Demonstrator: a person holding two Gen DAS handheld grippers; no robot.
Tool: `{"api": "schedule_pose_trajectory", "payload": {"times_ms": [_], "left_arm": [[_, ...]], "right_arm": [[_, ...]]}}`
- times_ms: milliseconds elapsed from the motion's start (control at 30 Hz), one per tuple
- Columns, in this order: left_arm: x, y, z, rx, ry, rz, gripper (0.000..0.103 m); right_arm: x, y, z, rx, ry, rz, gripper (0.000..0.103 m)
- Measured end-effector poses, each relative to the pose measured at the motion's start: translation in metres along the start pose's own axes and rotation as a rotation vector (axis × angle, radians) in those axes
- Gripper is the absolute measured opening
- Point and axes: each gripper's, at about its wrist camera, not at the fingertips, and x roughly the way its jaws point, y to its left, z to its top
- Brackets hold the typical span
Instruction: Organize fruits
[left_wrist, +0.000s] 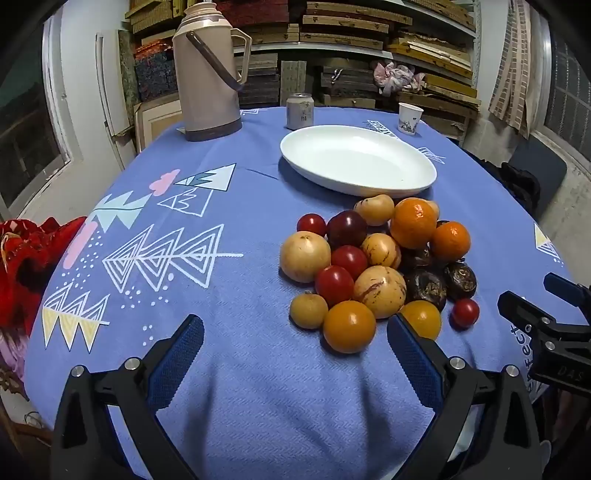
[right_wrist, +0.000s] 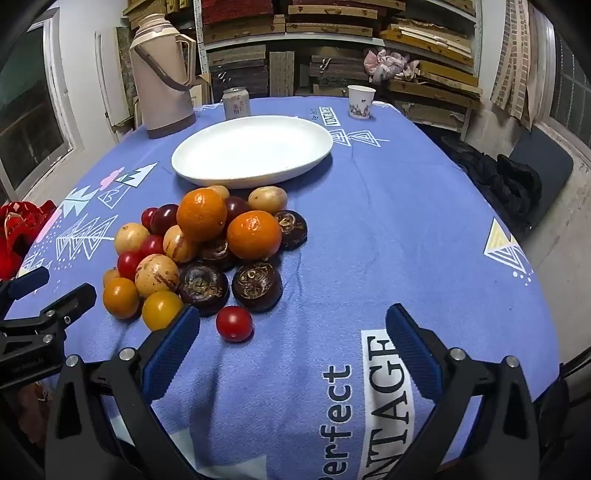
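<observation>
Looking down along both tools, we see a heap of fruit (left_wrist: 376, 266) lying on the worktop (left_wrist: 229, 387), which wears a blue cloth printed with white triangle trees. Our left gripper (left_wrist: 295, 339) hangs just short of the heap with its jaws spread wide and nothing between them; its right finger tip stands just in front of a yellow tomato (left_wrist: 423, 318), though we cannot tell whether it touches. Our right gripper (right_wrist: 293, 330) is likewise spread and empty, tilted down over the cloth, and a lone red cherry tomato (right_wrist: 234, 324) sits apart from the heap, near its left finger. In the heap we make out two oranges (right_wrist: 201, 214), several pale striped round fruits (left_wrist: 379, 291), red tomatoes and dark brown bulbs (right_wrist: 202, 287). Just beyond the heap lies an empty white oval plate (left_wrist: 424, 173), close to the farthest fruits. Behind the plate stand a drinks can (left_wrist: 300, 110), a small paper cup (left_wrist: 409, 118) and, further to the left, a tall beige thermos flask (left_wrist: 208, 74).
</observation>
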Motion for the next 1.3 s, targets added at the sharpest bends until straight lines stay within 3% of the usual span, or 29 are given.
{"api": "schedule_pose_trajectory", "payload": {"times_ms": [233,1300], "left_arm": [[0.002,-0.001,-0.001,0.001,-0.002,0.035,0.100],[0.010,0.001,-0.003,-0.026,0.036,0.040,0.100]], "right_arm": [[0.002,0.000,0.000,0.001,0.010,0.001,0.099],[0.004,0.008,-0.003,0.007,0.023,0.035,0.099]]}}
